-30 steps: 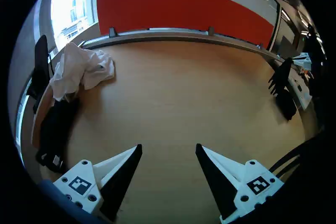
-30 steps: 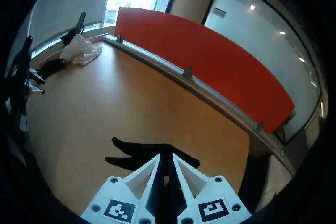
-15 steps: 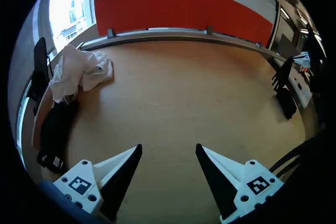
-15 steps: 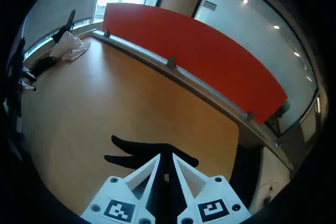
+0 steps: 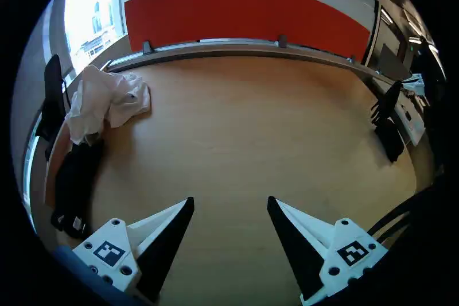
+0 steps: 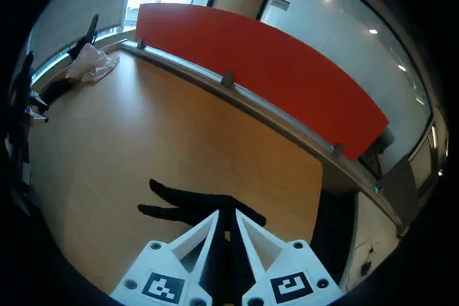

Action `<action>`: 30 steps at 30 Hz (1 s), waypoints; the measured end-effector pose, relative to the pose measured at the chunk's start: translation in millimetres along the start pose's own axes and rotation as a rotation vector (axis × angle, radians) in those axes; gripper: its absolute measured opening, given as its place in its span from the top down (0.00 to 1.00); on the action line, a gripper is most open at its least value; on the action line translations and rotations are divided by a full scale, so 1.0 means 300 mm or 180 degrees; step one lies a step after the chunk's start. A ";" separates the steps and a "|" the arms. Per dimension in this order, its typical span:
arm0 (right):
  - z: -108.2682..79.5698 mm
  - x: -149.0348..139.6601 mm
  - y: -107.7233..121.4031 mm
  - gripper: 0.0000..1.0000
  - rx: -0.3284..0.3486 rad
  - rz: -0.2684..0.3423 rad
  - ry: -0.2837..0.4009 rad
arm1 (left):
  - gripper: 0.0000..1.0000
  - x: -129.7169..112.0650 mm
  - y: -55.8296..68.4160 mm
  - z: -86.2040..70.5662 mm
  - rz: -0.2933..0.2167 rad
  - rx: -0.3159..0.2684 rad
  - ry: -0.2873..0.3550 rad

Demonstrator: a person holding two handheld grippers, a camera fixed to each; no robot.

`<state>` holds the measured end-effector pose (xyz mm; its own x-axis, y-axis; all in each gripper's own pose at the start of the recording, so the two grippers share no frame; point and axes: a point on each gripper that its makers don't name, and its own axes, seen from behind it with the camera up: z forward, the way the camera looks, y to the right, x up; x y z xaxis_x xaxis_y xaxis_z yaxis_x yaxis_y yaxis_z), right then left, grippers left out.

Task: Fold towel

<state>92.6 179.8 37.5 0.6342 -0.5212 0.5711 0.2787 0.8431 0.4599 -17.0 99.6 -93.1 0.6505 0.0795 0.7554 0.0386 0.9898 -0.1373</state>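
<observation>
Left gripper [image 5: 229, 205]: white plastic wedge fingers, jaws released wide above bare wood.
Right gripper [image 6: 227, 213]: jaws clenched on a limp black glove [image 6: 183, 205], whose fingers splay toward 9 o'clock.
Towel [image 5: 106, 99]: white cloth crumpled in a soft heap at 10 o'clock in the left gripper view, by the worktop's edge.
Worktop [image 5: 246, 128]: smooth pale wood with a curved far side.
Rail [image 5: 241, 47]: grey metal strip along that curve.
Screen [image 5: 246, 13]: flat red panel at 12 o'clock, behind the rail.
</observation>
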 end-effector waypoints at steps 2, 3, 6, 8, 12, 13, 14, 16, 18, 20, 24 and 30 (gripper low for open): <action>-0.010 -0.021 0.007 0.95 -0.0010 0.0011 -0.0019 | 0.05 0.001 0.005 -0.001 0.0004 -0.0005 -0.0002; -0.016 -0.035 0.011 0.95 -0.0014 0.0018 -0.0031 | 0.05 0.002 0.008 -0.001 0.0006 -0.0007 -0.0003; -0.033 -0.076 0.020 0.95 -0.0024 0.0045 -0.0068 | 0.05 0.002 0.014 -0.004 0.0011 -0.0014 -0.0006; -0.044 -0.105 0.027 0.95 -0.0038 0.0067 -0.0094 | 0.05 0.002 0.017 -0.005 0.0017 -0.0019 -0.0009; -0.066 -0.167 0.030 0.95 -0.0054 0.0113 -0.0148 | 0.05 0.001 0.025 -0.006 0.0034 -0.0026 -0.0015; -0.071 -0.182 0.029 0.95 -0.0058 0.0119 -0.0163 | 0.05 0.001 0.027 -0.007 0.0037 -0.0029 -0.0016; -0.075 -0.196 0.029 0.95 -0.0063 0.0125 -0.0178 | 0.05 0.000 0.029 -0.008 0.0041 -0.0031 -0.0017; -0.085 -0.226 0.026 0.95 -0.0073 0.0135 -0.0210 | 0.05 0.000 0.032 -0.009 0.0048 -0.0034 -0.0019; -0.093 -0.254 0.023 0.95 -0.0081 0.0147 -0.0241 | 0.05 -0.001 0.034 -0.011 0.0057 -0.0036 -0.0021; -0.101 -0.279 0.019 0.95 -0.0088 0.0163 -0.0266 | 0.06 -0.001 0.036 -0.013 0.0067 -0.0037 -0.0022; -0.114 -0.329 0.015 0.95 -0.0109 0.0218 -0.0312 | 0.06 -0.001 0.035 -0.017 0.0084 -0.0033 -0.0019; -0.128 -0.404 0.010 0.95 -0.0137 0.0322 -0.0380 | 0.05 0.000 0.031 -0.023 0.0097 -0.0028 -0.0022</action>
<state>44.1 250.6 -56.5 0.5710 -0.4432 0.6911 0.2500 0.8957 0.3678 -11.6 108.1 -98.8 0.6463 0.1103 0.7551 0.0255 0.9858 -0.1659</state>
